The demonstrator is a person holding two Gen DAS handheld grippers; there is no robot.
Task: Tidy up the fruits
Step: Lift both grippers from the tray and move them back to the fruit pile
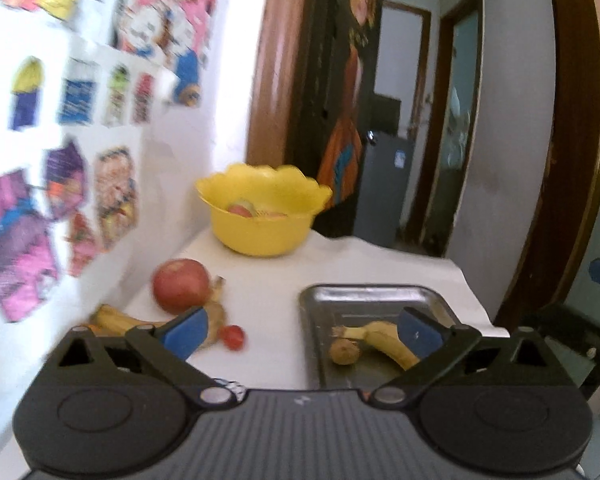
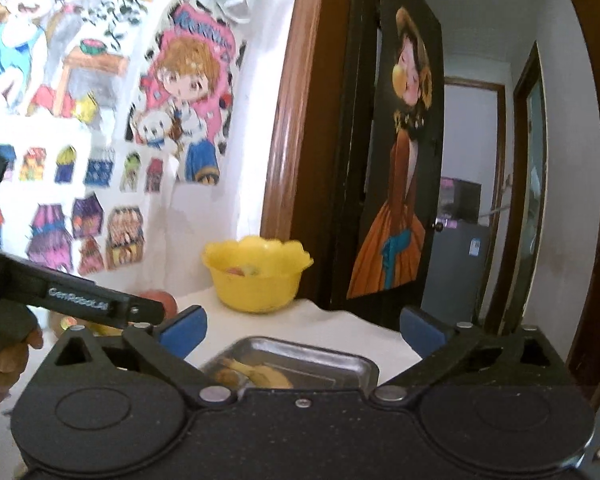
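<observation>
Both tongs stand released: left gripper and right gripper spread wide, nothing between the pads. Tray at 5 o'clock holds one banana. Apple lies at 9 o'clock on the table, bowl at 12. Apple — likely firm, smooth, fairly heavy, prone to roll. Grip across its widest girth, moderate squeeze.

Wall: cartoon drawings taped across it
Door: dark, painted figure in orange dress
Fridge: grey, beyond doorway
Cloth: white, covers table
</observation>
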